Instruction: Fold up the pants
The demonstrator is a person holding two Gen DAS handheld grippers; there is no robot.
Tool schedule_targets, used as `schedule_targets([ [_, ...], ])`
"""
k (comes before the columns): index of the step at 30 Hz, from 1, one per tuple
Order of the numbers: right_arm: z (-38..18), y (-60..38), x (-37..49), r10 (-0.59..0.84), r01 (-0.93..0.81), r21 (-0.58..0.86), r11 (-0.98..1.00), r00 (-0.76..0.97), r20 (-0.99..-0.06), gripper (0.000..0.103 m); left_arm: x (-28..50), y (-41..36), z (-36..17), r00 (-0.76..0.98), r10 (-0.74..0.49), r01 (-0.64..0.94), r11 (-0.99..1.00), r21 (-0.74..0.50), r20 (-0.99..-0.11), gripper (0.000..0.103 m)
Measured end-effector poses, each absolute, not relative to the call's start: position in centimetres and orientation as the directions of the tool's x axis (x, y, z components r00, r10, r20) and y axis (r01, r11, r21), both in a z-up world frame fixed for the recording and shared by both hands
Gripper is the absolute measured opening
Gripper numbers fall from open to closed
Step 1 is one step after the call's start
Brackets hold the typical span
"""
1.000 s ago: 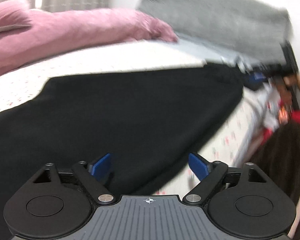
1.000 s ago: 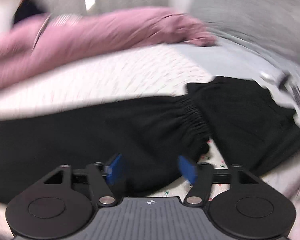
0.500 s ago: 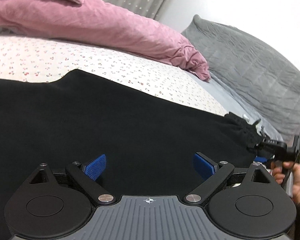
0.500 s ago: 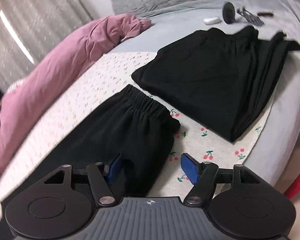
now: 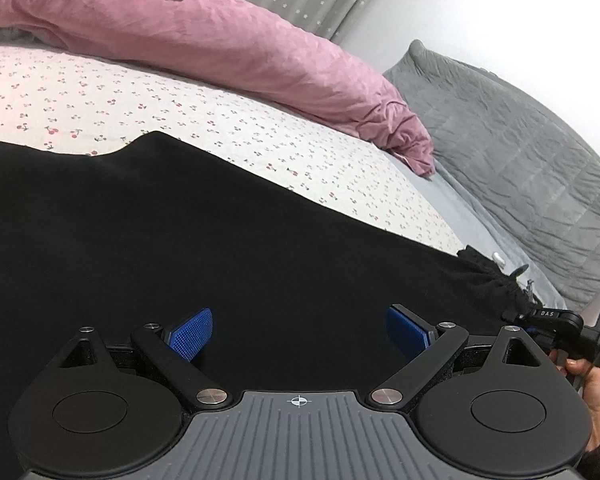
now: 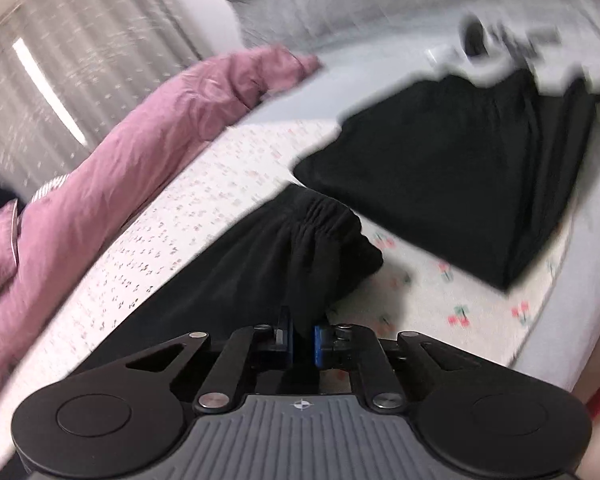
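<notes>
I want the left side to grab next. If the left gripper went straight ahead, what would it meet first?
Most likely the black pants, spread directly beyond the open left gripper; depth is uncertain.

Black pants [image 5: 220,240], white sheet [image 5: 180,120] — red cherry print, pink duvet [image 5: 220,40], grey quilt [image 5: 520,152]

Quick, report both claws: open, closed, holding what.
Left claw: open, holding nothing, over the black pants.
Right claw: just closed, pinching the black pants near the waistband.
</notes>
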State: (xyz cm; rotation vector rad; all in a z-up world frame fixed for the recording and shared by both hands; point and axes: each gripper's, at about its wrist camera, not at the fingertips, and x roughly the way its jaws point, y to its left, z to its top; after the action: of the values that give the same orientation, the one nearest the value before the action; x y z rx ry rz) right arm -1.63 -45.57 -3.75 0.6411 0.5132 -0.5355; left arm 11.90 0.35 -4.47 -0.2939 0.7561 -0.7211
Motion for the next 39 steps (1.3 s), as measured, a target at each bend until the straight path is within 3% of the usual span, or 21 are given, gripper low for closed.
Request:
schedule_targets([
  [6,-0.3,-39.2,0.1,-0.327,0.463,0.221,0.858,0.825,-0.461,0.01,12.4,-0.4,-4.9,0.491,-0.715,0.482,0.699,-0.528,-0.498,0.093],
  [12,0.3,-31.4,2.7,-0.192,0.214,0.001,0.977,0.878,-0.438,0.01,12.7,-0.7,-5.2,0.46,-0.781,0.502,0.62,-0.603,-0.421,0.093],
  [15,-0.2,-27.2,3.5,-0.118,0.061,-0.14,0.988,0.886,-0.448,0.01,13.0,-0.7,-5.5,0.438,-0.811,0.499,0.578,-0.646,-0.388,0.093],
  [20,-1.8,-20.9,3.7,0.109,-0.284,-0.26,0.923,0.84,-0.532,0.01,13.7,-0.5,-6.4,0.402,-0.853,0.458,0.501,-0.734,-0.332,0.093],
  [24,-3.4,-18.4,3.5,0.117,-0.392,-0.337,0.856,0.782,-0.612,0.012,14.4,-0.2,-7.2,0.396,-0.856,0.408,0.488,-0.771,-0.333,0.093],
  [28,-2.8,-18.5,3.2,0.15,-0.419,-0.313,0.852,0.77,-0.62,0.025,15.3,0.2,-8.2,0.393,-0.858,0.351,0.474,-0.807,-0.332,0.093],
  [30,-1.8,-19.4,2.5,0.199,-0.426,-0.258,0.867,0.771,-0.605,0.036,15.6,0.5,-8.5,0.387,-0.864,0.333,0.456,-0.825,-0.321,0.093],
  [35,0.4,-22.1,1.4,0.304,-0.436,-0.102,0.894,0.759,-0.576,0.038,16.2,-0.1,-8.8,0.384,-0.868,0.329,0.447,-0.832,-0.315,0.091],
  [39,1.3,-23.6,0.4,0.427,-0.513,0.033,0.858,0.675,-0.601,0.048,16.1,-0.4,-8.6,0.38,-0.866,0.345,0.459,-0.819,-0.326,0.089],
])
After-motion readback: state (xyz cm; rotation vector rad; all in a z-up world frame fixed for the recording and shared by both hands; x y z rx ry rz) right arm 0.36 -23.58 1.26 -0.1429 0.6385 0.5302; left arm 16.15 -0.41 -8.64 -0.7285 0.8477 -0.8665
